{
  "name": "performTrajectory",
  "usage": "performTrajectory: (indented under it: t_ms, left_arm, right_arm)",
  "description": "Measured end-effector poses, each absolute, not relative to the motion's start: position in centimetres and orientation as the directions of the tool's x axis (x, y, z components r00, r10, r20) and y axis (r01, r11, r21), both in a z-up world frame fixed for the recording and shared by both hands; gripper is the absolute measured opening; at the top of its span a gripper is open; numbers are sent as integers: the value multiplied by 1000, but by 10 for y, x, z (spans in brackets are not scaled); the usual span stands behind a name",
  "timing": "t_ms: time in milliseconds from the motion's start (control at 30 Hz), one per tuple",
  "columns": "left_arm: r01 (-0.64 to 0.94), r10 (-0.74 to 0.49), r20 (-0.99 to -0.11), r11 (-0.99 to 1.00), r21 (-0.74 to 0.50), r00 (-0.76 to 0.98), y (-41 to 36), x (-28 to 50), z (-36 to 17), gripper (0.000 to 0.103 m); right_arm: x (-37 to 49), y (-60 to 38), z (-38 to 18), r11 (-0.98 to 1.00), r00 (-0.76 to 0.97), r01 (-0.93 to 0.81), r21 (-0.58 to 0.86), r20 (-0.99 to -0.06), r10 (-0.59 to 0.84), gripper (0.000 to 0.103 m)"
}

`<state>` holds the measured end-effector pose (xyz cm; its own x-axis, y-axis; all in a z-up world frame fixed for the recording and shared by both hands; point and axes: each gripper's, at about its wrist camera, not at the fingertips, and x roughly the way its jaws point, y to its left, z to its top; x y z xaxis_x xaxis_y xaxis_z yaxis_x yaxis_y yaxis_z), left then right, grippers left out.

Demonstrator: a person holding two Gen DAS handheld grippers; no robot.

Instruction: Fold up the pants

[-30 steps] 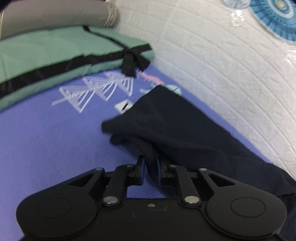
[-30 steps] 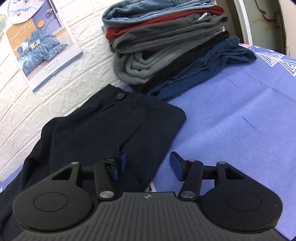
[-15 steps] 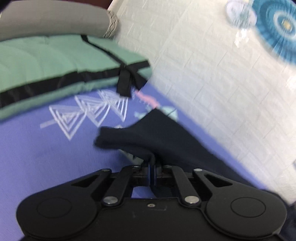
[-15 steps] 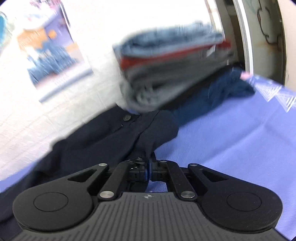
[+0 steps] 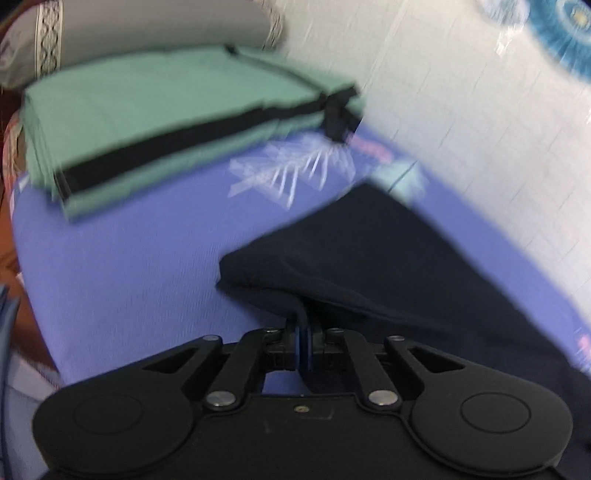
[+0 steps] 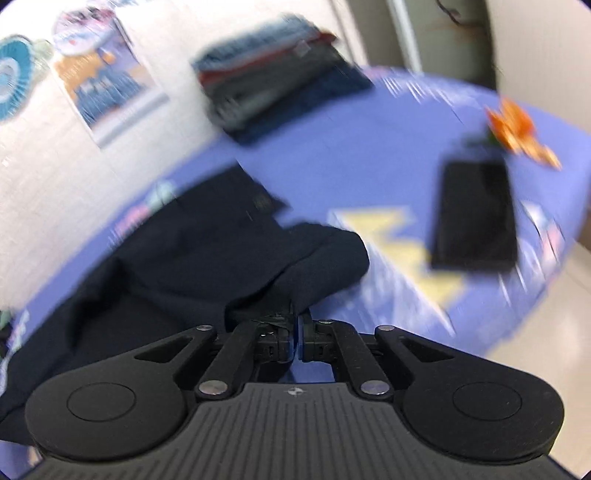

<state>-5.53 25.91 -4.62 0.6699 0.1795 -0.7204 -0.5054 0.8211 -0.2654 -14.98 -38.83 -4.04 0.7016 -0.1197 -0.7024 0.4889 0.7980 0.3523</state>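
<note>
Dark navy pants [image 5: 384,254] lie on a purple bedsheet along the white brick wall. My left gripper [image 5: 304,325] is shut on an edge of the pants near the leg end and holds it raised off the sheet. In the right wrist view the pants [image 6: 192,254] show their waistband end, with a lifted fold. My right gripper [image 6: 297,321] is shut on the pants' edge at that end. Both views are motion-blurred.
A folded green blanket [image 5: 177,122] with black trim and a grey pillow [image 5: 159,29] lie beyond the left gripper. A stack of folded clothes [image 6: 273,74] stands by the wall. A black flat item [image 6: 474,214] lies on the sheet at right, near the bed's edge.
Both grippers closed on the pants' edge and lifted it. Both views have pulled back and swung, the right one showing more of the bed and the black item.
</note>
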Motion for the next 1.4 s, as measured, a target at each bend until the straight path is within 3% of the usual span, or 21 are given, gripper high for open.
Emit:
performTrajectory:
  t_ms: [67, 133, 167, 200, 233, 267, 300, 400, 600, 733, 867, 933, 1000, 1100, 1400]
  left_arm:
    - [-503, 208, -720, 836, -221, 662, 254, -51, -55, 17]
    - [-494, 221, -715, 847, -196, 663, 252, -49, -50, 28]
    - [-488, 216, -717, 851, -195, 663, 253, -50, -48, 54]
    - [-487, 211, -718, 850, -199, 663, 255, -53, -44, 90]
    - [-493, 216, -714, 846, -205, 666, 257, -58, -39, 103]
    - [-501, 225, -704, 840, -210, 674, 260, -64, -34, 103]
    - [-506, 233, -691, 834, -220, 684, 262, -71, -26, 103]
    - [-493, 204, -668, 825, -276, 715, 267, -87, -3, 103]
    - [-459, 224, -581, 838, -295, 783, 263, -95, 34, 103]
    - [-488, 234, -634, 833, -261, 738, 265, -67, 20, 103]
    - [-497, 169, -687, 810, -312, 706, 270, -53, 2, 103]
    - [-498, 130, -700, 793, -352, 702, 269, -54, 1, 98]
    - [-477, 90, -698, 790, -384, 710, 263, -57, 4, 84]
    - [-450, 46, -710, 802, -393, 703, 251, -55, 3, 82]
    - [-561, 144, -754, 758, -333, 641, 253, -25, -17, 81]
  right_arm:
    - [-143, -386, -49, 825, 670, 482, 294, -731, -131, 1]
    - [-135, -380, -44, 863, 666, 444, 239, -732, -141, 13]
    - [-131, -379, -38, 881, 655, 431, 195, -739, -157, 26]
    - [-132, -380, -31, 890, 644, 433, 143, -740, -194, 37]
    - [-133, -381, -22, 892, 641, 444, 85, -726, -250, 54]
    - [-135, -383, -12, 888, 647, 457, 43, -701, -299, 76]
    - [-136, -385, -2, 880, 655, 475, 15, -674, -342, 86]
    - [-138, -391, 22, 870, 704, 493, -2, -586, -401, 87]
    - [-96, -388, 31, 923, 804, 359, 139, -547, -231, 88]
    - [-63, -371, 26, 948, 822, 276, 160, -550, -146, 88]
    - [-52, -350, 27, 959, 824, 229, 166, -558, -100, 88]
    - [-44, -346, 26, 963, 818, 219, 157, -567, -94, 88]
    - [-42, -344, 24, 966, 814, 214, 149, -574, -92, 89]
    - [-38, -346, 19, 962, 807, 218, 163, -584, -83, 89]
    - [-31, -353, 7, 953, 798, 231, 197, -599, -70, 90]
